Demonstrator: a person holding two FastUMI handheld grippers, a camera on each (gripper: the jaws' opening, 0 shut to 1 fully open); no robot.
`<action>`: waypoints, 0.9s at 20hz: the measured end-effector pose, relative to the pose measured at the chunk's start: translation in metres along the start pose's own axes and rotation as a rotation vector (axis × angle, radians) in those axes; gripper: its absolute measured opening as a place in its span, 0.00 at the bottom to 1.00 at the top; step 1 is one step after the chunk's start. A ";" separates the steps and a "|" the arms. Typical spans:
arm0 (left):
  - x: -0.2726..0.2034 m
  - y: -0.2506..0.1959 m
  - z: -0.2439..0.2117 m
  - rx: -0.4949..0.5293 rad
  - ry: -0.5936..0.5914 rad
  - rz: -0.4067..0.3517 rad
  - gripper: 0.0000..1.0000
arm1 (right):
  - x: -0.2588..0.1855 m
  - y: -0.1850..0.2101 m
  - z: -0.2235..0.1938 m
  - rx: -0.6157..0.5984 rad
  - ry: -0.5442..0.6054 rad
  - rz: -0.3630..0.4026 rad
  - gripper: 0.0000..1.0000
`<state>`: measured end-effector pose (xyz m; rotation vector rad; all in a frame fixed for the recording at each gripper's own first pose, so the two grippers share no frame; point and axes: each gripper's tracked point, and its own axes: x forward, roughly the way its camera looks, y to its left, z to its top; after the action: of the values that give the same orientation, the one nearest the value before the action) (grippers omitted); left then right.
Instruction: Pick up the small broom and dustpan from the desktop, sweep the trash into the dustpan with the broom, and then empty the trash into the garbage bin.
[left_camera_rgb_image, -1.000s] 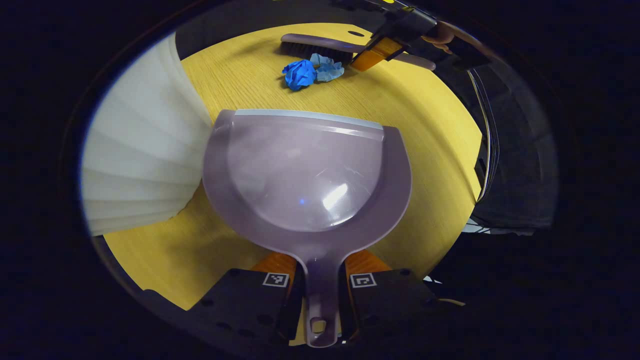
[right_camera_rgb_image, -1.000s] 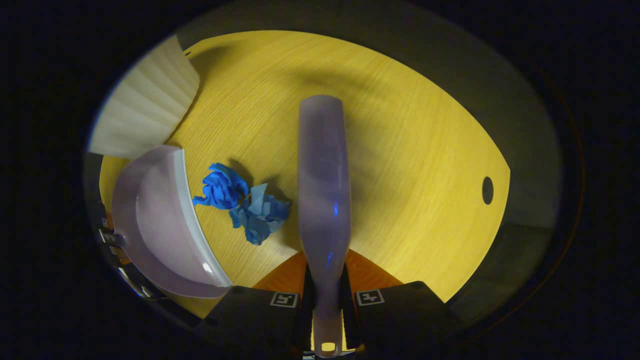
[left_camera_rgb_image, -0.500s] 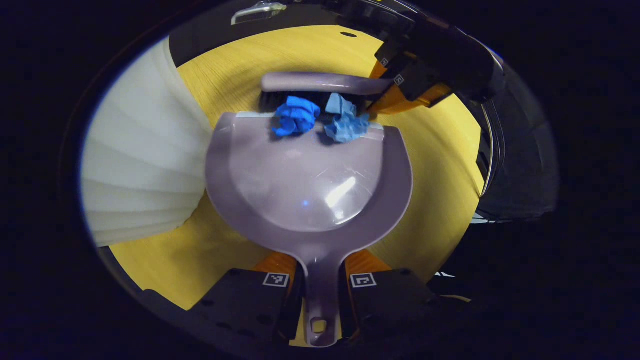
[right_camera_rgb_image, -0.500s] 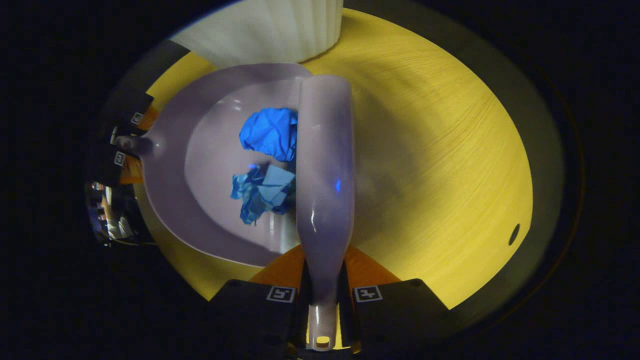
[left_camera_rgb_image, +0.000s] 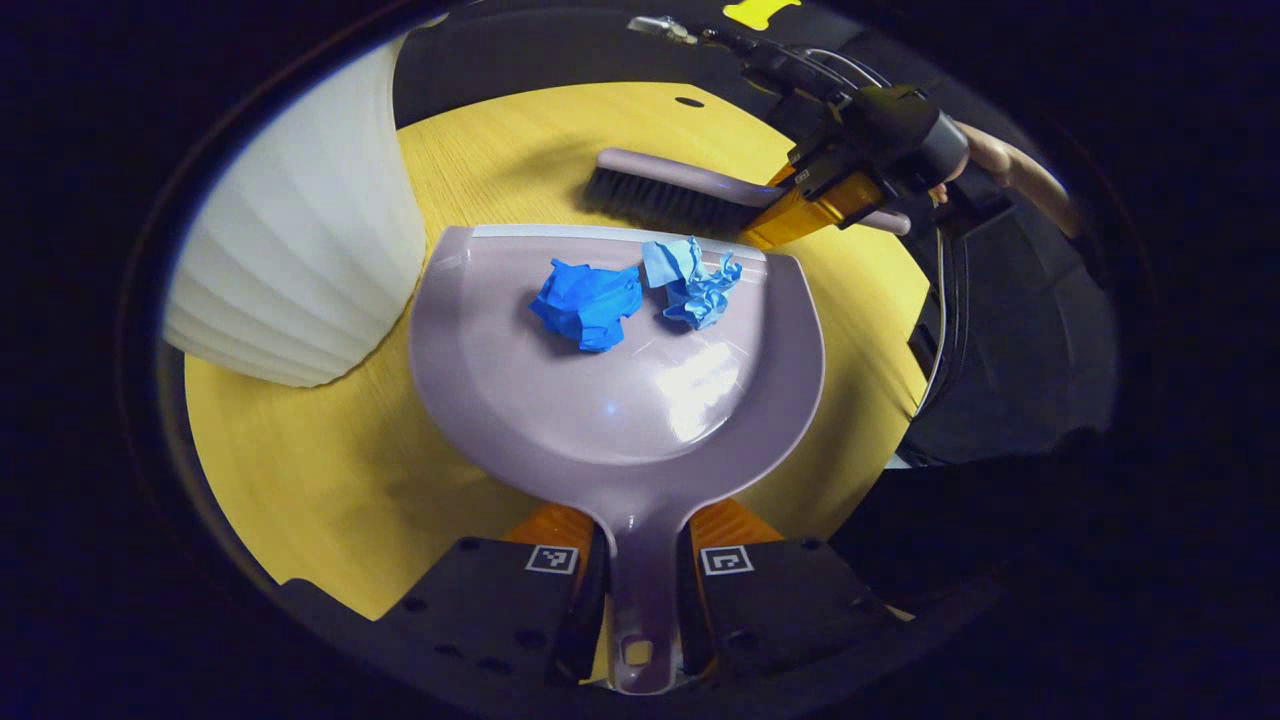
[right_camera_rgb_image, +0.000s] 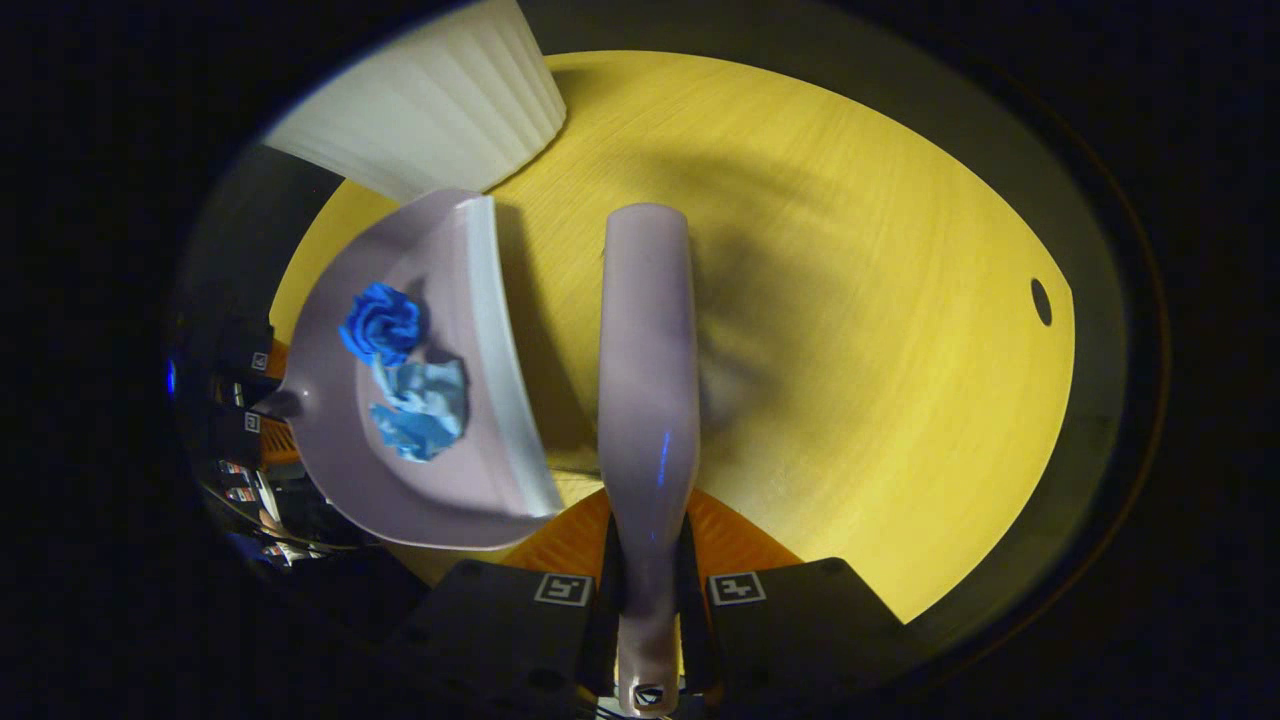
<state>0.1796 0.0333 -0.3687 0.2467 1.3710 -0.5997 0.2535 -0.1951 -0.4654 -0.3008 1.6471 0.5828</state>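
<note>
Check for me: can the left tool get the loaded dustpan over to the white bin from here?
Probably yes. The left tool grips the dustpan handle, the bin stands close beside it on the desk, nothing between.

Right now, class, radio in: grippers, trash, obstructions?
Left gripper shut on mauve plastic dustpan. Right gripper shut on mauve broom. Two crumpled blue paper wads in pan. White ribbed bin alongside, path open.

Both views close above desktop (left_camera_rgb_image: 300, 480), angled down; shared: dustpan (left_camera_rgb_image: 620, 400), bin (right_camera_rgb_image: 440, 110).
</note>
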 end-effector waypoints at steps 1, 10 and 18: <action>-0.001 0.000 0.000 0.001 -0.026 -0.005 0.28 | -0.001 -0.010 -0.003 0.013 -0.009 -0.003 0.28; -0.080 0.027 0.007 -0.084 -0.185 0.136 0.28 | -0.046 -0.039 -0.040 0.086 -0.133 0.029 0.28; -0.136 0.105 0.076 -0.161 -0.204 0.347 0.28 | -0.072 -0.031 -0.046 0.196 -0.228 0.107 0.28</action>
<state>0.2886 0.1170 -0.2410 0.2777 1.1384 -0.2167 0.2422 -0.2552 -0.3981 -0.0018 1.4909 0.5107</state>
